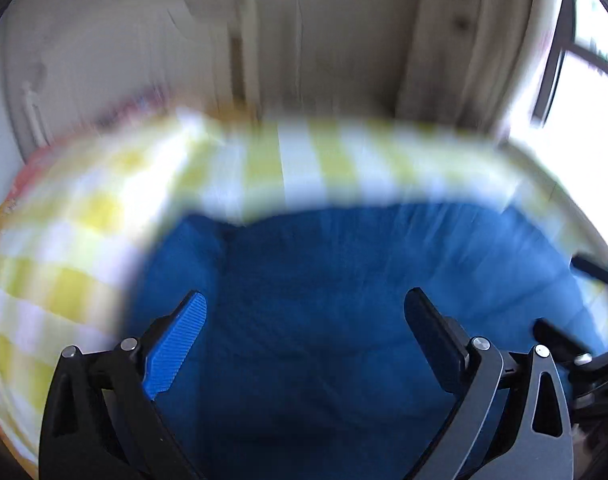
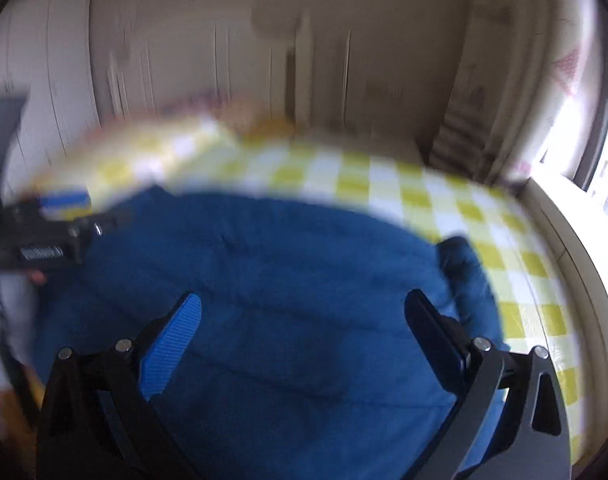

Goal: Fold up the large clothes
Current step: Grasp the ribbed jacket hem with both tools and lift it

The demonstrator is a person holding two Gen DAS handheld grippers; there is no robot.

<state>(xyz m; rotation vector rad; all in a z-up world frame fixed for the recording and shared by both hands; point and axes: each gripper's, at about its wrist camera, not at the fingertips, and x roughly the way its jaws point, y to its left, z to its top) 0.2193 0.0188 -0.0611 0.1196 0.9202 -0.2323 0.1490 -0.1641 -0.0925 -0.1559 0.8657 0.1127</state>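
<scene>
A large blue garment [image 1: 324,280] lies spread on a yellow-and-white checked cloth [image 1: 83,216]. In the left wrist view my left gripper [image 1: 304,308] is open and empty, held above the blue fabric. In the right wrist view the same garment [image 2: 263,264] fills the middle, with a bunched fold at its right edge [image 2: 464,272]. My right gripper [image 2: 304,308] is open and empty above it. The left gripper [image 2: 59,224] shows at the left of the right wrist view; the right gripper [image 1: 584,320] shows at the right edge of the left wrist view. Both views are motion-blurred.
The checked cloth [image 2: 444,196] covers a bed or table that reaches toward pale cupboard doors [image 2: 223,60]. A bright window [image 1: 576,80] and a curtain [image 1: 464,40] stand at the right.
</scene>
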